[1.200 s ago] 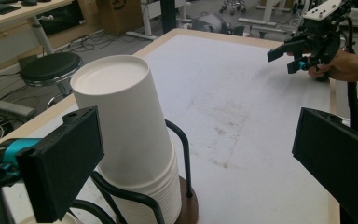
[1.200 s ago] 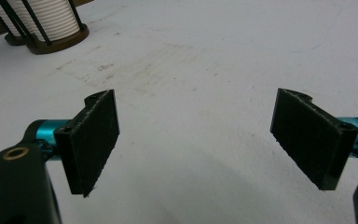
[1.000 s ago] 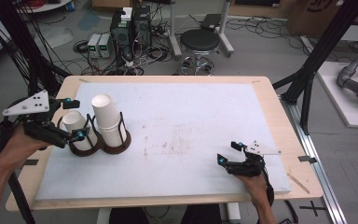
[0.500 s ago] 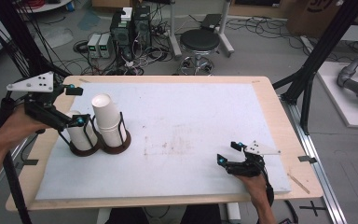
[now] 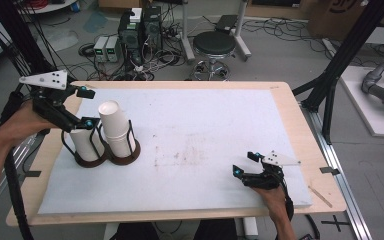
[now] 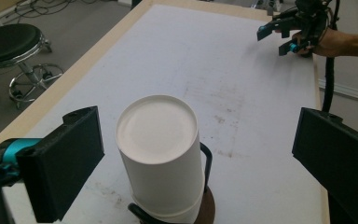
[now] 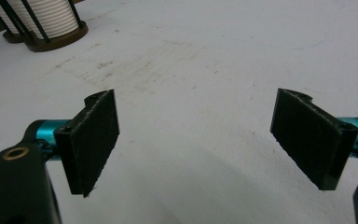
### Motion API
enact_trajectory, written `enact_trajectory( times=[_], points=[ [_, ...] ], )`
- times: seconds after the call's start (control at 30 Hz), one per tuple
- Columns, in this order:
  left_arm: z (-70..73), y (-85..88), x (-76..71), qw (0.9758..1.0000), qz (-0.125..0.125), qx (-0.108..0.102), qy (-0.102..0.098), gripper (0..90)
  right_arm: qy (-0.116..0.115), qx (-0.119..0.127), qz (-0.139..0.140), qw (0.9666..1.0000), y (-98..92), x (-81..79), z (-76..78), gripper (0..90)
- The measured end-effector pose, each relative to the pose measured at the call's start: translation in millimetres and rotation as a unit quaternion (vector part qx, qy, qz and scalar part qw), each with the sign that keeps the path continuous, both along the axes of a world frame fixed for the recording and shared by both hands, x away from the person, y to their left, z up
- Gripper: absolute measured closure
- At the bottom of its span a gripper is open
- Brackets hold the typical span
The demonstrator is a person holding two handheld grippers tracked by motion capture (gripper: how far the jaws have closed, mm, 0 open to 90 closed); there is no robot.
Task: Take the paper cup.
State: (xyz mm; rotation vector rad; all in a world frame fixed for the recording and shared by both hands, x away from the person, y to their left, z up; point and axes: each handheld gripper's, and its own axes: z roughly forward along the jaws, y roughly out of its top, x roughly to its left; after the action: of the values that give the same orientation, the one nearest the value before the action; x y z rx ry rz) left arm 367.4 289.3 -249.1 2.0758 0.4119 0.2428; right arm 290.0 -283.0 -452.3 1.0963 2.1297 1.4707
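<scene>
My left gripper (image 5: 83,106) hangs with fingers spread wide and empty above the paper cup stacks (image 5: 114,127) in their wire holders (image 5: 130,148) at the tabletop's (image 5: 220,130) left side. My right gripper (image 5: 245,163) rests low near the front right edge, fingers wide apart, gripping nothing.

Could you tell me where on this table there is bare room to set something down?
The white table mat is bare across its middle and far side, between the two upside-down white paper cup stacks in dark wire holders and the right gripper. It is crowded only at the left edge, where the left gripper hangs open over the cups.
</scene>
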Motion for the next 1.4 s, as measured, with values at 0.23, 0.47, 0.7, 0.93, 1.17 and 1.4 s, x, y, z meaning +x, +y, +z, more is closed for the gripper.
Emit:
enact_trajectory(
  times=[0.23, 0.47, 0.7, 0.93, 1.17, 1.4],
  points=[
    [7.0, -7.3, 13.4, 0.9992, -0.018, 0.029, 0.020, 1.8, 0.002, 0.000, 0.000, 1.0000, 0.3, -0.3, 0.1, 15.7],
    [5.8, -15.2, 25.2, 0.9962, -0.031, 0.069, 0.043, 1.8, 0.003, 0.001, 0.000, 1.0000, 0.7, 0.0, 0.1, 15.7],
    [1.0, -21.5, 35.2, 0.9935, -0.040, 0.088, 0.059, 1.8, 0.003, 0.001, -0.001, 1.0000, 0.7, 0.0, 0.1, 15.7],
    [-6.7, -25.1, 40.8, 0.9898, -0.047, 0.113, 0.073, 1.9, 0.004, -0.002, 0.000, 1.0000, 0.8, 0.2, 0.1, 15.7],
    [-11.7, -26.6, 46.2, 0.9867, -0.053, 0.131, 0.080, 7.8, 0.004, -0.004, -0.002, 1.0000, 1.2, 0.3, 0.1, 15.7],
    [-17.8, -32.2, 51.2, 0.9850, -0.053, 0.140, 0.086, 7.8, 0.003, -0.005, -0.003, 1.0000, 1.5, -0.6, 0.3, 15.7]
  ],
)
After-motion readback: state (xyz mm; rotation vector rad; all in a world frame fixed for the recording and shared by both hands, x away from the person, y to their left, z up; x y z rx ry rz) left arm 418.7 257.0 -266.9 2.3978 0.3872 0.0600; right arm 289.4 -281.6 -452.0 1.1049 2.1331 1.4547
